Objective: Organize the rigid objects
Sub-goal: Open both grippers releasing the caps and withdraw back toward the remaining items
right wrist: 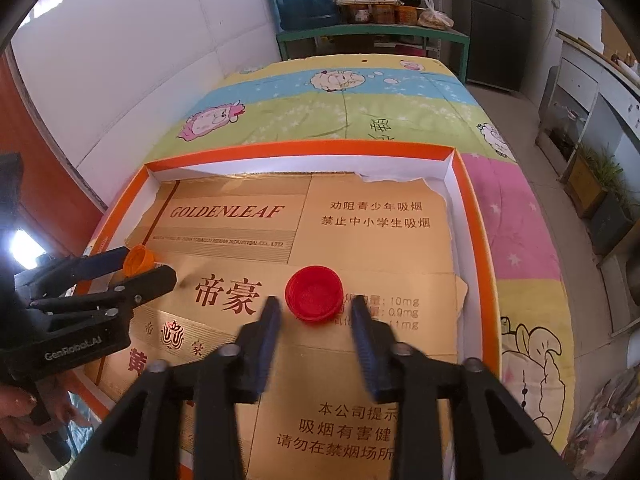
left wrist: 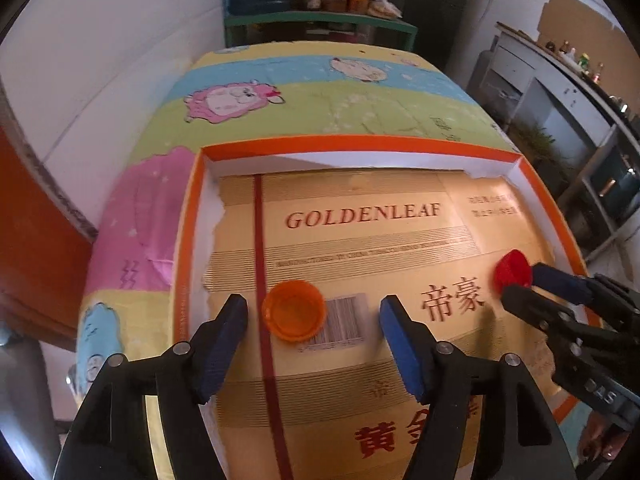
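Low in both frames, my left tool (left wrist: 314, 316) and right tool (right wrist: 316, 312) stand released around orange cap (left wrist: 293, 309) and red cap (right wrist: 314, 294), both resting in the tray (left wrist: 360, 143); sorting looks barely begun.

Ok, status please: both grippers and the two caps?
Left gripper open around orange cap. Right gripper open around red cap. Both caps sit in the tray. Nothing in the way.

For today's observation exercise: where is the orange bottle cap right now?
The orange bottle cap lies open side up on the gold cardboard lining the orange-rimmed tray, beside a barcode, between the open left gripper fingers.
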`<state>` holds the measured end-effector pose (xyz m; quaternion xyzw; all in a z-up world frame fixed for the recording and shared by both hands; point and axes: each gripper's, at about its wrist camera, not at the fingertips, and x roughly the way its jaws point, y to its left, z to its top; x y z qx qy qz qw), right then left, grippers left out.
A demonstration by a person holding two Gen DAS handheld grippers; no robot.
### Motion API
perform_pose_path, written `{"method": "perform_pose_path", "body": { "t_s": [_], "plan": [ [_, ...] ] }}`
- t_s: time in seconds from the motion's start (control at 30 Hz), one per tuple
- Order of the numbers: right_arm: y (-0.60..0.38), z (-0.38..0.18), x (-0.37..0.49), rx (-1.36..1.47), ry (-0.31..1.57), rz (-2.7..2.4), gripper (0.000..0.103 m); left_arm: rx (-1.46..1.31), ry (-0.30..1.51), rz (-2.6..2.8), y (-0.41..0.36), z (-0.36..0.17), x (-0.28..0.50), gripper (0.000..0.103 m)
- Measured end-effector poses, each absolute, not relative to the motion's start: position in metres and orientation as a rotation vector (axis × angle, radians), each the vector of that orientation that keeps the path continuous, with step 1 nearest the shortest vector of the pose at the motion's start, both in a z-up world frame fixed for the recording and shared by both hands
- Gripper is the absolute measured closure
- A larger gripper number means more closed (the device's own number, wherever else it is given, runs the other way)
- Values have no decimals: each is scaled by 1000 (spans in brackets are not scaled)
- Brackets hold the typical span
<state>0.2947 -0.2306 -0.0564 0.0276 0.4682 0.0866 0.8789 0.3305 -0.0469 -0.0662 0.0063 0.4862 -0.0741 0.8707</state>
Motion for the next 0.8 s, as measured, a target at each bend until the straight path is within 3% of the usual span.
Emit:
{"method": "perform_pose_path", "body": {
  "t_s": [0.8],
  "plan": [
    [-231, -20, 226, 81, 872, 131, 51, -20, 872, -123, -24, -17, 240, 33]
  ]
}}
